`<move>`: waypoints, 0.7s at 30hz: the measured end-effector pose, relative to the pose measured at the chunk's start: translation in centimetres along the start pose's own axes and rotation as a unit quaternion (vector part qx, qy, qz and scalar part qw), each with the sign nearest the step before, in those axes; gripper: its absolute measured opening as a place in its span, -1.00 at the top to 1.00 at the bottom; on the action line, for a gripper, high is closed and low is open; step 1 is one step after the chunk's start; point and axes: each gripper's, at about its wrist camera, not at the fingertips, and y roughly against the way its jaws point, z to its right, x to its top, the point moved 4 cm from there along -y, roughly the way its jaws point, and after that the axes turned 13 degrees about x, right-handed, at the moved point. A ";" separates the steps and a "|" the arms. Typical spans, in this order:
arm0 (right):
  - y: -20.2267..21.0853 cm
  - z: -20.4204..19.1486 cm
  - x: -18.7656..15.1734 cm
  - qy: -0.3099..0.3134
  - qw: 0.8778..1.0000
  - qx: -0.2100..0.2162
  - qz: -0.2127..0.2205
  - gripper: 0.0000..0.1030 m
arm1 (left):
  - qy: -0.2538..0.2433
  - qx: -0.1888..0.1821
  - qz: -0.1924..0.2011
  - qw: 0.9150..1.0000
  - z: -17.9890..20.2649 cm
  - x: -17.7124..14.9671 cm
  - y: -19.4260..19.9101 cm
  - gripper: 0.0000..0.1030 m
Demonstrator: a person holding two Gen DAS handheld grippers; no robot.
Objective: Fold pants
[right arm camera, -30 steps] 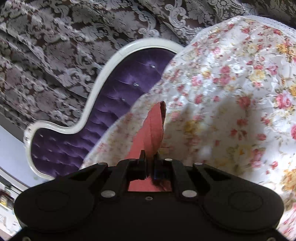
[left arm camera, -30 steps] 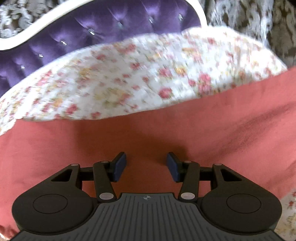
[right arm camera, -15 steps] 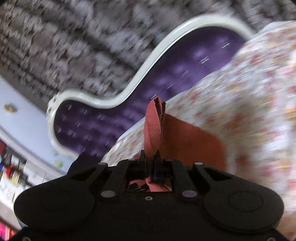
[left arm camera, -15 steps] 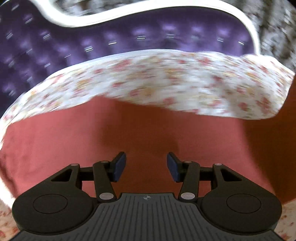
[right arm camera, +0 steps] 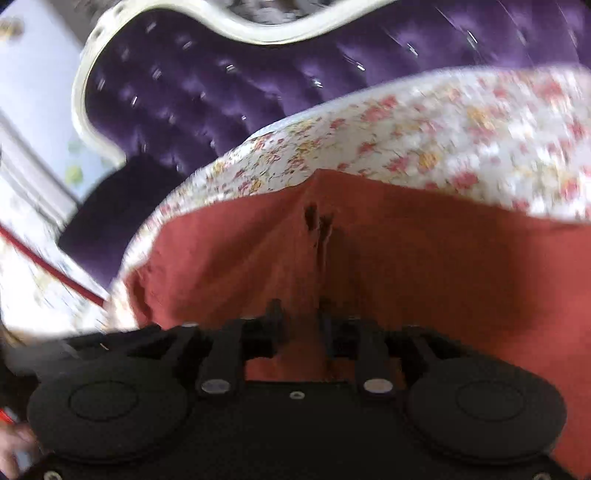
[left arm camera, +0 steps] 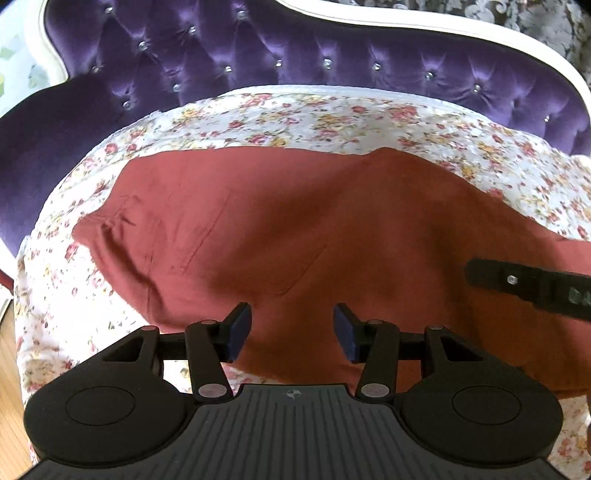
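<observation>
The rust-red pants (left arm camera: 295, 229) lie spread on a floral bedsheet (left arm camera: 332, 118). My left gripper (left arm camera: 292, 332) is open and empty, just above the near edge of the pants. My right gripper (right arm camera: 300, 325) has its jaws slightly parted around a raised ridge of the pants (right arm camera: 406, 266); the view is blurred. One right finger (left arm camera: 532, 286) shows at the right edge of the left wrist view, over the pants.
A purple tufted headboard (left arm camera: 295, 48) with a white frame stands behind the bed. It also shows in the right wrist view (right arm camera: 221, 85). Patterned curtains (left arm camera: 535, 14) hang behind it. Wooden floor (left arm camera: 9, 369) shows at the far left.
The right gripper came down with the pants fold and its jaws have loosened from tightly shut. The left gripper pulled back, so the whole spread of the pants shows.
</observation>
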 end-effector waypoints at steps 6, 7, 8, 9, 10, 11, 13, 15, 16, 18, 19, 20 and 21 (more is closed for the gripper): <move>6.5 1.1 1.7 0.036 0.995 -0.067 0.069 0.10 | 0.014 -0.038 0.024 0.999 0.8 0.8 1.1 0.03; 7.4 2.0 1.8 0.032 0.993 -0.092 0.070 0.10 | 0.011 -0.047 0.026 0.999 1.5 0.9 1.3 0.00; 8.2 3.2 1.7 0.026 0.991 -0.116 0.067 0.07 | 0.005 -0.055 0.029 0.998 2.5 1.1 1.3 -0.02; 8.7 4.6 1.6 0.018 0.988 -0.139 0.064 0.07 | -0.003 -0.061 0.031 0.998 3.5 1.1 1.3 -0.02; 9.2 6.1 1.4 0.009 0.985 -0.162 0.062 0.07 | -0.012 -0.067 0.032 0.997 4.5 1.1 1.1 -0.02; 9.5 7.5 1.0 -0.001 0.981 -0.187 0.056 0.07 | -0.021 -0.071 0.029 0.997 5.5 0.9 0.8 -0.02; 9.9 10.1 -0.1 -0.019 0.972 -0.234 0.026 0.08 | -0.045 -0.066 0.014 0.997 7.3 0.2 -0.3 -0.02; 11.0 11.2 -1.0 -0.027 0.972 -0.232 0.037 0.22 | -0.074 -0.045 -0.008 0.996 8.9 -0.9 -1.9 -0.08; 11.9 11.3 -1.3 -0.035 0.973 -0.222 0.053 0.18 | -0.070 -0.039 0.008 0.997 9.1 -1.2 -1.9 -0.12; 12.8 11.6 -1.8 -0.049 0.974 -0.208 0.069 -0.23 | -0.066 -0.039 0.015 0.997 8.9 -1.5 -1.9 -0.12; 13.1 12.0 -2.0 -0.056 0.976 -0.195 0.073 -0.27 | -0.061 -0.043 0.013 0.997 8.7 -1.5 -2.0 -0.12; 12.4 12.3 -2.0 -0.071 0.979 -0.177 0.068 -0.27 | -0.056 -0.048 0.009 0.997 8.6 -1.4 -2.2 -0.12; 12.2 12.7 -2.1 -0.079 0.982 -0.160 0.068 -0.27 | -0.052 -0.051 0.006 0.997 8.4 -1.3 -2.1 -0.12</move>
